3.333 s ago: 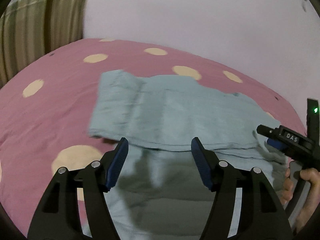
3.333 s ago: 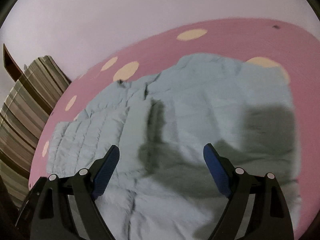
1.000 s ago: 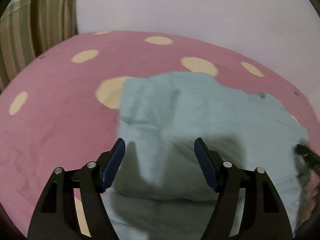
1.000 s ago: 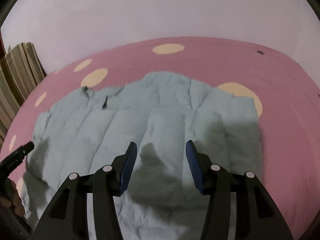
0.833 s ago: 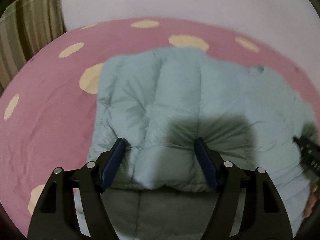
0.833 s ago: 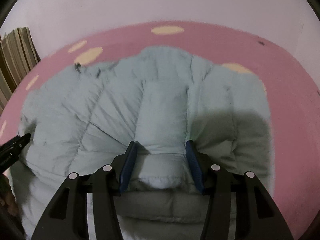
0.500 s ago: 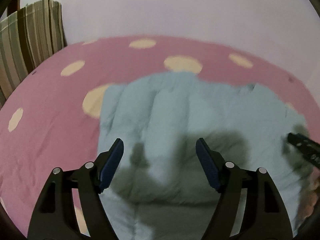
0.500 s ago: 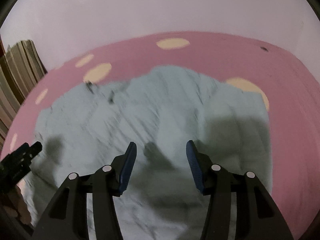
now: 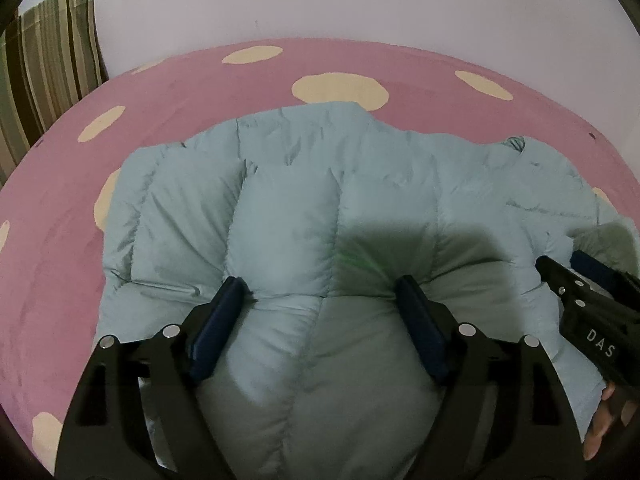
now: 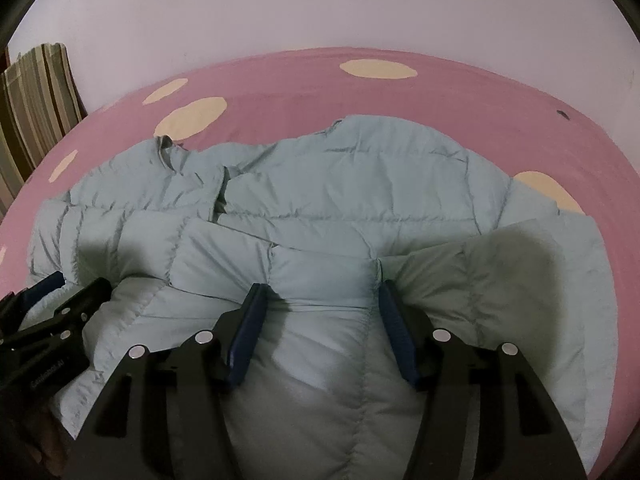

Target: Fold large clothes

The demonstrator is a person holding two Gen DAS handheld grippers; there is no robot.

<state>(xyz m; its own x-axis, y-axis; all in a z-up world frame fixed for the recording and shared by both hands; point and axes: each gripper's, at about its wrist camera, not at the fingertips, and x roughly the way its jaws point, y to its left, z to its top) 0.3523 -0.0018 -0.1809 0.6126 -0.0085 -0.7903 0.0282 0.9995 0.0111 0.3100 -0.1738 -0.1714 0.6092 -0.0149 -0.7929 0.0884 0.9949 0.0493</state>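
Both grippers, left (image 9: 320,292) and right (image 10: 320,296), jaws just widened, now press spread down onto the jacket (image 9: 320,200) on the bed (image 9: 200,92), gripping nothing: flattening the fold.

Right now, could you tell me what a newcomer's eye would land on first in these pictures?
A puffy pale-blue quilted jacket sprawls across the middle of a pink bedcover with cream spots. Both black tongs with blue pads press into its near edge, the left tongs and the right tongs, each with a bulge of padding between its pads. A striped cushion stands at the far left against the pale wall.
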